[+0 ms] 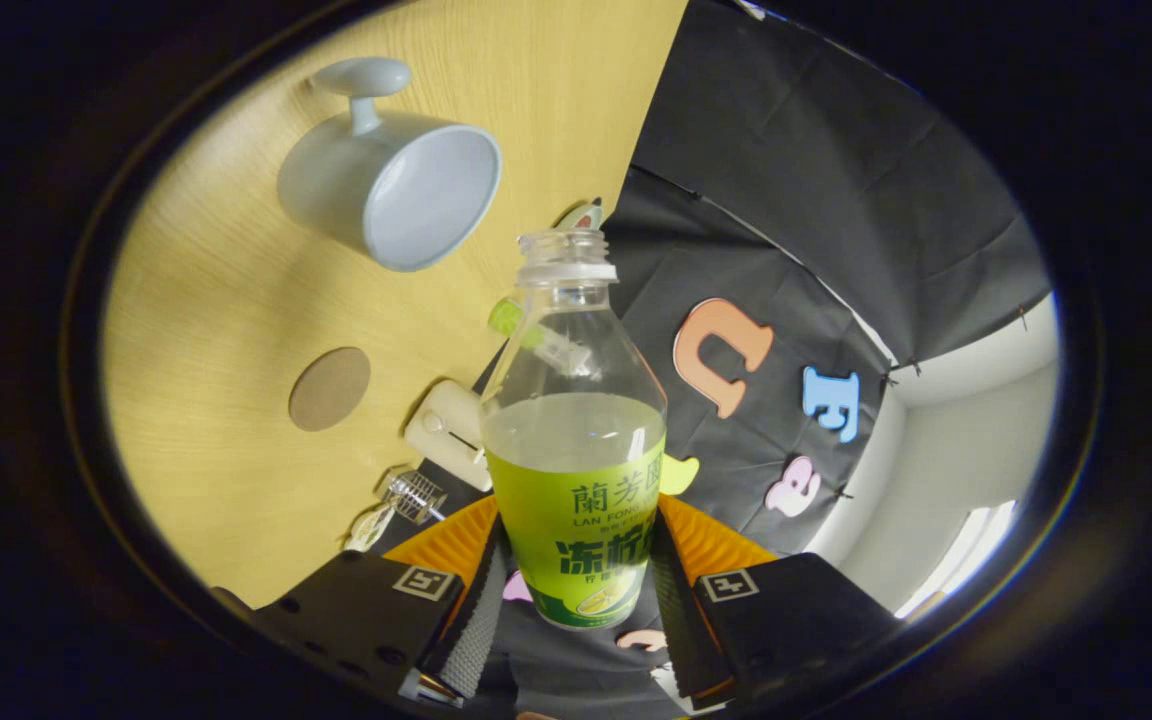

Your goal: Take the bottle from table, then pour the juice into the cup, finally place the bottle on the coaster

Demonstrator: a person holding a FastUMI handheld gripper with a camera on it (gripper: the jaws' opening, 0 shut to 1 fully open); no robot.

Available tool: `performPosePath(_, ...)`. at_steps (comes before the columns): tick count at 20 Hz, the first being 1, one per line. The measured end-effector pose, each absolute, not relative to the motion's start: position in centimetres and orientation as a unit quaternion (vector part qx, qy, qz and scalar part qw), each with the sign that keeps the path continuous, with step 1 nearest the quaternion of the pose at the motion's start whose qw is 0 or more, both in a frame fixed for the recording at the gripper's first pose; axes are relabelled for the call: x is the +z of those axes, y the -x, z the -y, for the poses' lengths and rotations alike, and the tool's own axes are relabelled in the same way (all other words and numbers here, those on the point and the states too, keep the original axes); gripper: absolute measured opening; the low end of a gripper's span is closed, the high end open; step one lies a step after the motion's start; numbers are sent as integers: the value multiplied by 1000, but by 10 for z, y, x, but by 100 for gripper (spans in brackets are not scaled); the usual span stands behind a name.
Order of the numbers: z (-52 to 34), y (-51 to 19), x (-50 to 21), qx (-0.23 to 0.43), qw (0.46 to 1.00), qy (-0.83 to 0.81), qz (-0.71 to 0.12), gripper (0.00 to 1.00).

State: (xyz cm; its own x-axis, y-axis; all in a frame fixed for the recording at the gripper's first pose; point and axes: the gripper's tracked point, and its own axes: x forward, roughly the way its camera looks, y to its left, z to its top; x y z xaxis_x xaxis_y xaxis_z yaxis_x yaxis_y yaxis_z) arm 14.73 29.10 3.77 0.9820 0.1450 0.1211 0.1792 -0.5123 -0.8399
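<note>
OK, we see the wooden table filling the left half of the frame, tilted hard because the view is rolled over. The booth's black cloth wall takes the right half, with a pale wall patch at lower right.

Next in size: the bottle, centre frame, cap off, open neck pointing to the top of the picture. Juice sits roughly halfway up the clear body, just above the green label. The bottle appears lifted clear of the table, with cloth wall behind its lower part.

We have the gripper clamped on the bottle: both fingers press the label from left and right at bottom centre, one finger on the left side, the other on the right.

The cup, pale blue-grey, is upper left, resting on the table, its opening facing the bottle's neck, handle toward the top. It looks empty. Cup and bottle are near but apart.

The coaster, a round brown disc, lies flat on the table, left of the bottle, below the cup.

Small stuff along the table edge left of the bottle: a cream block, a small wire-mesh piece. We cannot tell what either is.
</note>
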Motion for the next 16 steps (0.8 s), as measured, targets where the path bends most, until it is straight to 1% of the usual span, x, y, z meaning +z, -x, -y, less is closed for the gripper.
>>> performPosePath(5,-282,-149,20,3,528,847,65,75)
performPosePath(16,-262,-150,-29,68,666,742,-30,75)
